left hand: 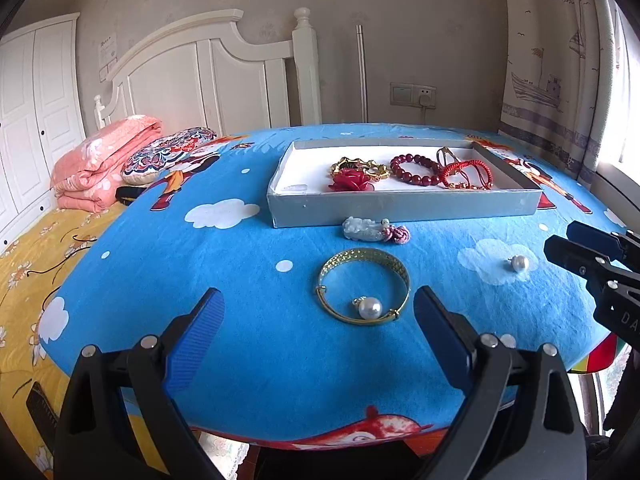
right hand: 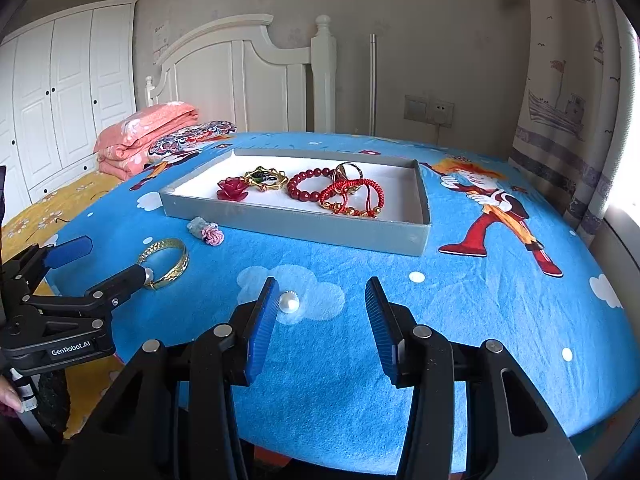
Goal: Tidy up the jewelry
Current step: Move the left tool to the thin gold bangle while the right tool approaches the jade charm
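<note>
"GenRobot.AI" – white txt on left gripper (right hand: 98,258) body, partial "DA" on right gripper (left hand: 560,246)

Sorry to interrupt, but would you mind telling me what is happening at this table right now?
A person is sorting jewelry into a grey tray that already holds bracelets and a red flower piece. Both tools are open and hold nothing. The left tool faces a gold bangle with a pearl earring lying inside its ring. The right tool hovers by a second pearl earring. A jade pendant also waits outside the tray.
</note>
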The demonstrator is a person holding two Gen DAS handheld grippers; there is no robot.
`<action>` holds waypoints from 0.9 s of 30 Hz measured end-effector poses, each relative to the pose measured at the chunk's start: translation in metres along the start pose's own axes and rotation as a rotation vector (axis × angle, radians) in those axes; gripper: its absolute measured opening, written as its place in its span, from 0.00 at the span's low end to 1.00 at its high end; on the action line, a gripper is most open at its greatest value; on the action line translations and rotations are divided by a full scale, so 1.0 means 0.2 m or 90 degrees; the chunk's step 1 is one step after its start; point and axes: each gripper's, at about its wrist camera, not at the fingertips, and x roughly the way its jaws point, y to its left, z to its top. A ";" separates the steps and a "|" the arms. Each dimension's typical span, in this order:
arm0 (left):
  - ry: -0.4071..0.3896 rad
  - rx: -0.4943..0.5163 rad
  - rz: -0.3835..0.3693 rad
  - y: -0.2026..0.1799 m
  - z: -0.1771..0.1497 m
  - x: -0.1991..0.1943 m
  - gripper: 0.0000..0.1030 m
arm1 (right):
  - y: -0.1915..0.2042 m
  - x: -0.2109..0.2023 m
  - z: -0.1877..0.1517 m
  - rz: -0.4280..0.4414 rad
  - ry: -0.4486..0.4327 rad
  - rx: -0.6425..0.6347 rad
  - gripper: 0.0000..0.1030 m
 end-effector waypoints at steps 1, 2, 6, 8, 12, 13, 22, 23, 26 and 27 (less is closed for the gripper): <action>0.000 -0.002 -0.002 0.00 0.00 0.00 0.90 | 0.00 0.00 0.00 0.001 0.001 0.000 0.45; 0.001 -0.003 -0.004 0.00 0.00 0.01 0.90 | 0.00 0.01 -0.01 0.004 0.002 0.001 0.47; 0.005 0.004 -0.009 -0.01 0.00 0.04 0.90 | 0.00 0.03 -0.02 0.009 0.008 0.005 0.48; 0.002 0.013 -0.008 -0.03 0.01 0.06 0.90 | 0.00 0.03 -0.02 0.010 0.010 0.008 0.48; 0.009 0.016 -0.012 -0.06 0.03 0.11 0.90 | -0.01 0.04 -0.03 0.008 0.010 0.010 0.48; 0.011 0.014 -0.013 -0.06 0.04 0.12 0.90 | -0.01 0.04 -0.03 0.008 0.010 0.010 0.48; 0.035 0.003 -0.018 -0.06 0.07 0.24 0.90 | -0.03 0.07 -0.04 0.009 0.020 0.015 0.48; 0.034 0.003 -0.021 -0.06 0.07 0.25 0.88 | -0.03 0.07 -0.04 0.009 0.021 0.015 0.48; 0.034 0.002 -0.040 -0.07 0.08 0.25 0.67 | -0.03 0.08 -0.04 0.008 0.022 0.013 0.48; 0.035 0.002 -0.049 -0.08 0.08 0.25 0.58 | -0.03 0.08 -0.04 0.008 0.023 0.012 0.48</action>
